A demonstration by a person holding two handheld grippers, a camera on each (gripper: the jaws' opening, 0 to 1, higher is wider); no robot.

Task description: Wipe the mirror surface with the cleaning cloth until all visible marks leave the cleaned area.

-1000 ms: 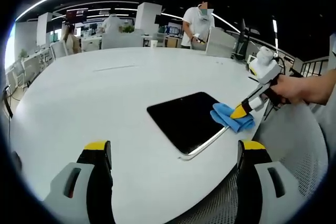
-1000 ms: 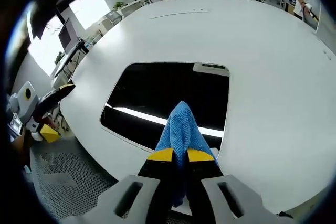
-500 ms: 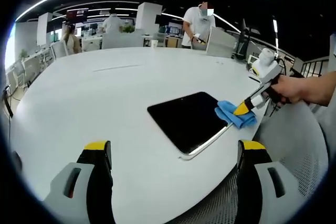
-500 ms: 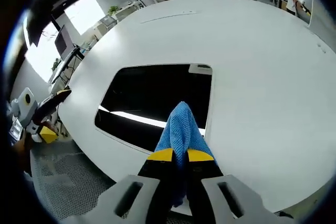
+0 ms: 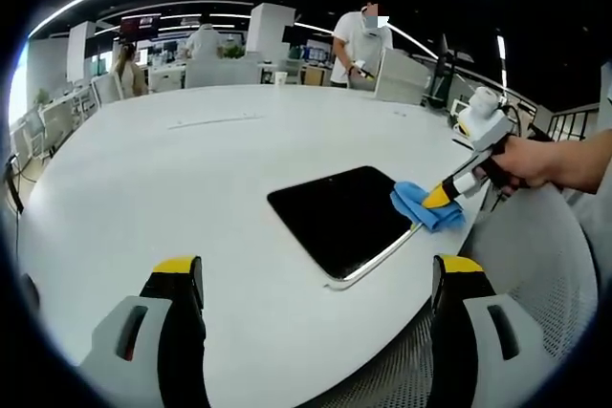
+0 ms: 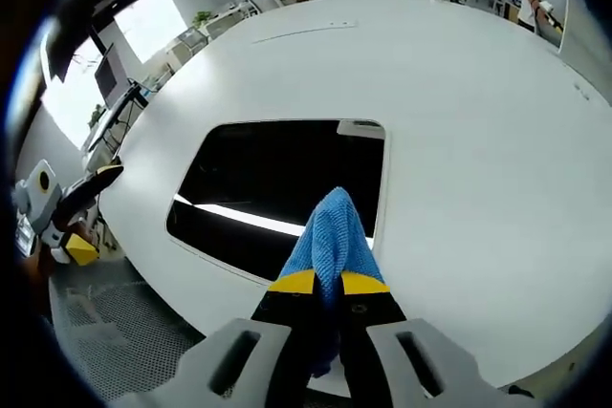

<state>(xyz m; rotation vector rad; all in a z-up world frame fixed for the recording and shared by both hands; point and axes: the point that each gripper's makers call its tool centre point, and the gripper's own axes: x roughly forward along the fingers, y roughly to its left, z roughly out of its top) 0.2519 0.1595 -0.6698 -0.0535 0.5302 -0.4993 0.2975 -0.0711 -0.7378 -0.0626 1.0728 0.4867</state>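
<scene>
The mirror [image 5: 337,219] lies flat near the right edge of the white counter [image 5: 172,188], its dark glass showing a bright streak of reflected light. My right tongs [image 6: 328,283] are clamped on the blue cloth [image 6: 333,238], which rests on the mirror's near corner; in the left gripper view the cloth [image 5: 424,207] overhangs that corner towards the counter edge. My left tongs [image 5: 316,274] hang apart over the counter, short of the mirror, holding nothing.

My worry is the loose mirror: it sits close to the rim, and nothing pins it, so a firm sideways stroke could slide it off. The cloth could also bunch and leave the tong tips scraping glass.

I cannot make out any marks on the glass; the reflection masks them. The cloth hides the corner beneath it, and whether it presses on the glass I cannot tell.
</scene>
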